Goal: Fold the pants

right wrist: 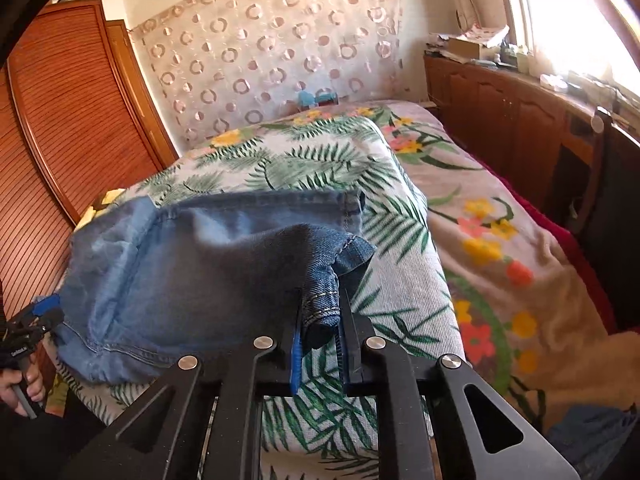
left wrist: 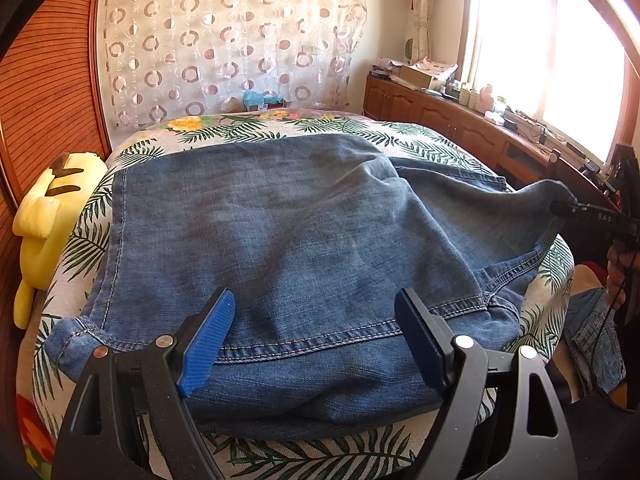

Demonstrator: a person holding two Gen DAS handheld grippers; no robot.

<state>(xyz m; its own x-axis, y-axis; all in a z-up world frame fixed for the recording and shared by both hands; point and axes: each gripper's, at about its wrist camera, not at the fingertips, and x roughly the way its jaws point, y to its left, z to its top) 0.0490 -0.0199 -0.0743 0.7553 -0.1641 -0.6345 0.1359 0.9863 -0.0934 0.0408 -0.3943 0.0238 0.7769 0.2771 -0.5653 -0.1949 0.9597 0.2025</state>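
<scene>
Two blue pads of my left gripper [left wrist: 308, 344] stand wide apart, released, over the near stitched hem of the pants [left wrist: 280, 232], which lie folded on the leaf-print bedspread [left wrist: 132, 148]. The denim looks thick and soft, fairly heavy, likely to sag. From the right wrist, my right gripper [right wrist: 320, 344] is clenched on a bunched hem corner of the pants, lifted clear of the bedspread. I judge double-stitched seams the firmest place to pinch.

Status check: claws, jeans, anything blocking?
Left claw open, low over the waistband. Right claw shut on a bunched edge of the jeans. Yellow plush at bed edge, not blocking.
</scene>
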